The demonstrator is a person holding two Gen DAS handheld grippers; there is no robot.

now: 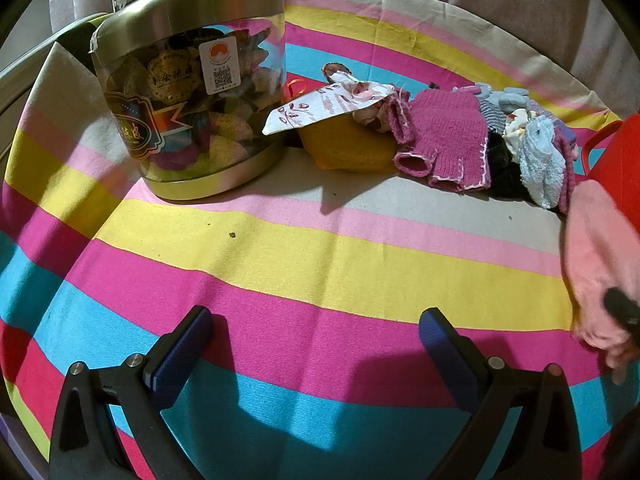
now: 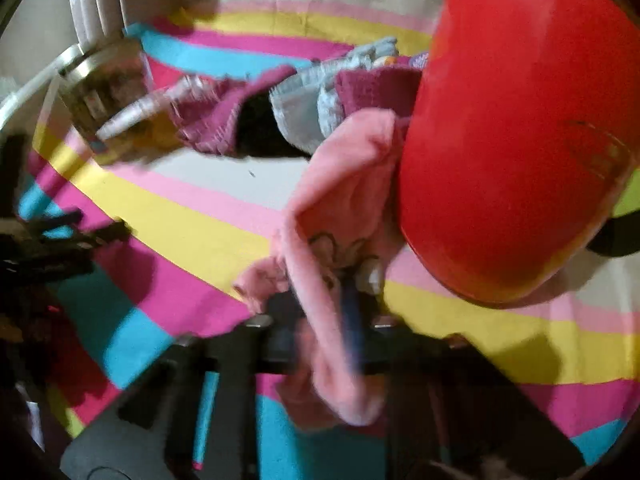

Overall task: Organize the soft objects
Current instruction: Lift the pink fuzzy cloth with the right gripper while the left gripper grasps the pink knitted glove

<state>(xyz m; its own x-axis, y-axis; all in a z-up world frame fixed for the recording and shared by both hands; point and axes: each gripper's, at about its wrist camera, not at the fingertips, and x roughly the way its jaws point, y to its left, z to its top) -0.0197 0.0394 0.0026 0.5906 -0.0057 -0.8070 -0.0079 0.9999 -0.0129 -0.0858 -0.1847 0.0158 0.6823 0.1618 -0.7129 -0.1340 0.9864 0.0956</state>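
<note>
Left tongs [image 1: 316, 320]: spread wide apart, empty, low over the striped worktop [image 1: 320, 264] at lower centre.
Right tongs [image 2: 352, 300]: clamped on a soft pink fleece cloth [image 2: 344, 200], lower centre; the view is blurred.
Red plastic bucket [image 2: 516, 140]: upper right, touching the pink cloth.
Pile of knitted gloves and socks [image 1: 460, 140]: centre right, beside a yellow sponge [image 1: 348, 148].
Clear lidded jar [image 1: 188, 92]: upper left.
</note>
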